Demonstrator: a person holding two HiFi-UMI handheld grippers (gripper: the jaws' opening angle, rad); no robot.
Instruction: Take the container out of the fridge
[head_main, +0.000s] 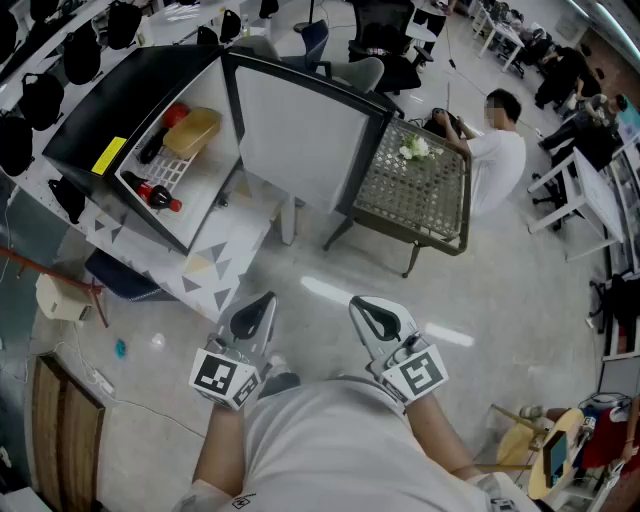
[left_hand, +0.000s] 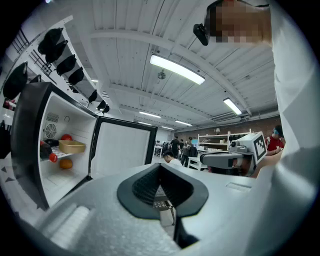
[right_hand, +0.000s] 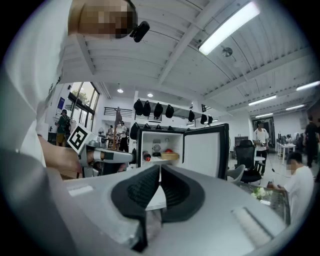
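Container (head_main: 192, 131) in open fridge (head_main: 130, 100)
Container lies flat, long axis across the fridge opening; left gripper (head_main: 252, 314) and right gripper (head_main: 379, 320) — jaws fully closed, holding nothing.

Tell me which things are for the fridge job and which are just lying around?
For the job: fridge, its open door, tan container inside, left gripper, right gripper.
Just lying about: red-capped bottle, woven table, white flowers.

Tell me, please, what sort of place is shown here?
Probably a shared lab or open-plan workroom: a small open fridge stands among white desks, people sit nearby, and strip lights hang under a bare ceiling.
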